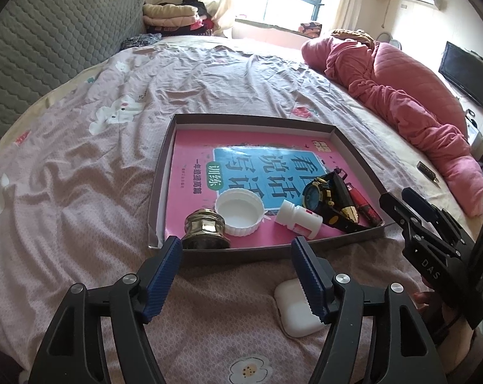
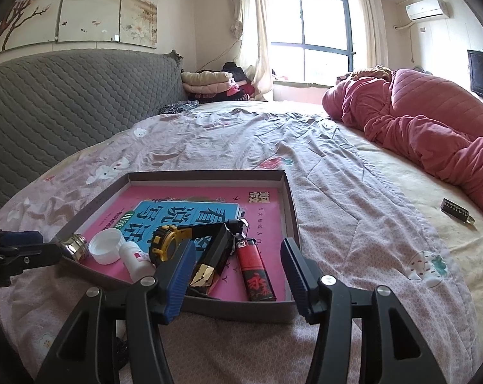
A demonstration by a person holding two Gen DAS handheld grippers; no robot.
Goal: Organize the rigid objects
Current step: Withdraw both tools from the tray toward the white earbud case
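- Left tongs (image 1: 236, 251) wide, empty, just short of tray (image 1: 353, 147); brass knob (image 1: 204, 228) parked inside.
- Right tongs (image 2: 238, 267) half-wide, empty, lighter (image 2: 254, 270) ahead.
- White case (image 1: 294, 312) under left tongs, on bed, likely next.

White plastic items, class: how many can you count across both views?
3. The white cap and the white bottle lie in the tray; the white case lies on the bedsheet outside it. Others may be hidden.

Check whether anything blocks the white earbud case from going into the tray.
Only the tray's near wall lies between the white earbud case and the inside. The pink book has bare space beyond the white cap.
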